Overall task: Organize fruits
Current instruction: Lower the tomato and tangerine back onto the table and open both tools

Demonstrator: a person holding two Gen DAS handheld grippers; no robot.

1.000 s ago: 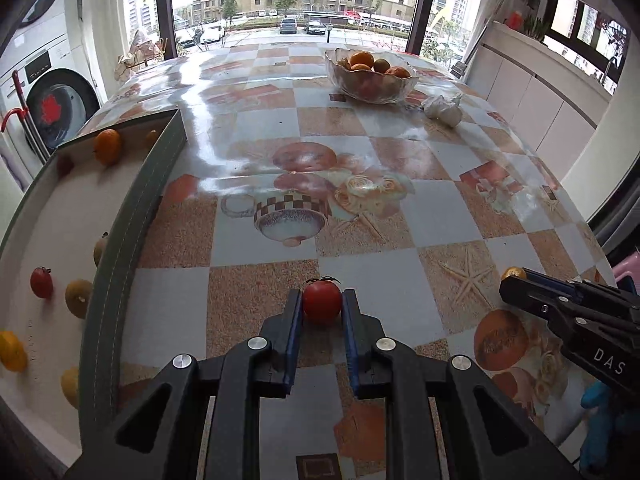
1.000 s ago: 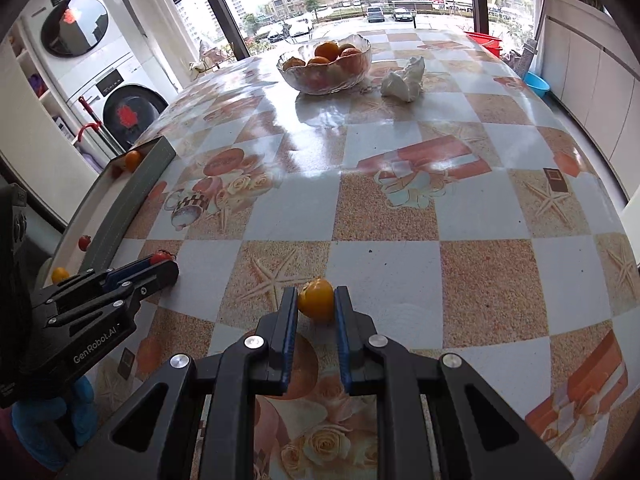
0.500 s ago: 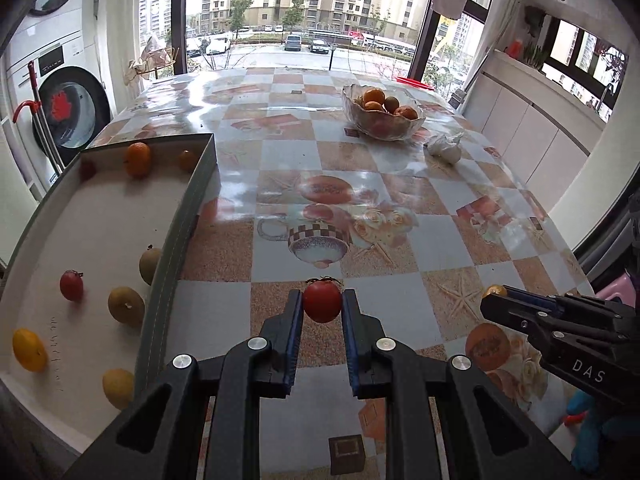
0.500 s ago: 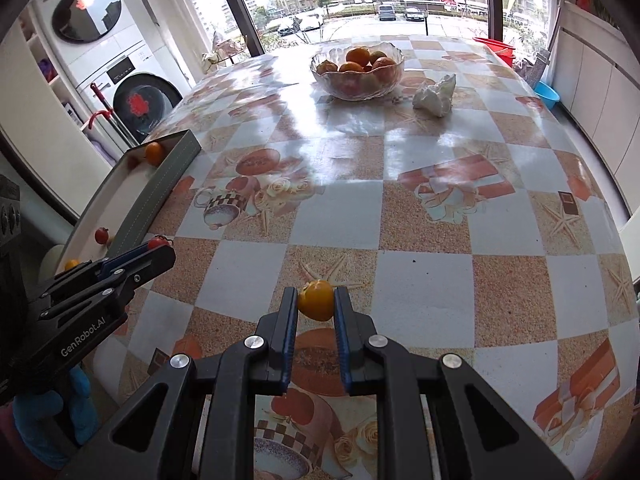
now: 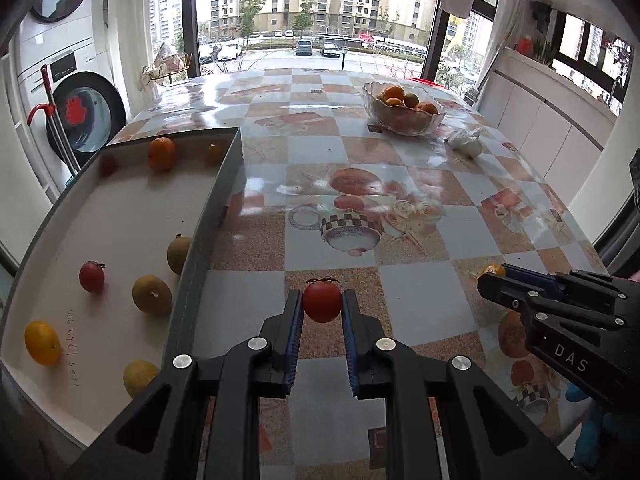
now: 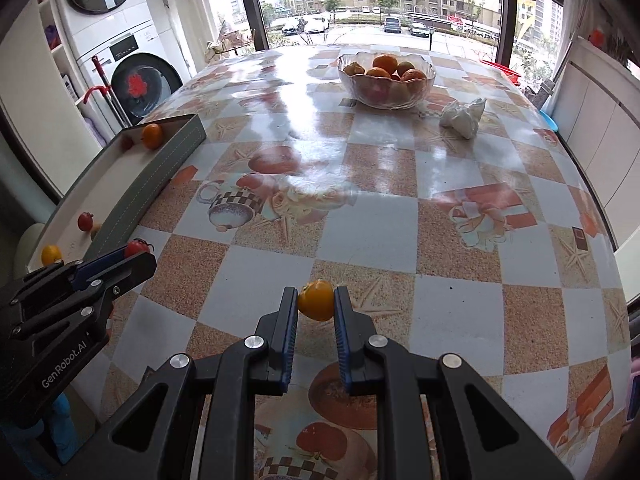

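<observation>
Left hand-held gripper point(image 5: 322, 307) is pinching a red cherry tomato point(image 5: 322, 301) clear of the worktop point(image 5: 420, 184). Right hand-held gripper point(image 6: 316, 300) is pinching a small orange-yellow fruit point(image 6: 316, 299), likewise lifted. The grey-walled tray point(image 5: 208, 216), holding loose fruits, lies to the left of both tools, its long axis running away from them; the left tool is judged nearer. The glass fruit bowl point(image 5: 402, 114) stands well ahead, to the right.

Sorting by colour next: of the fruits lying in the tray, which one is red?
The small red tomato in the tray, left of the two brownish-green fruits. The rest there are orange, yellow or brownish; one dark fruit at the far corner is unclear.
</observation>
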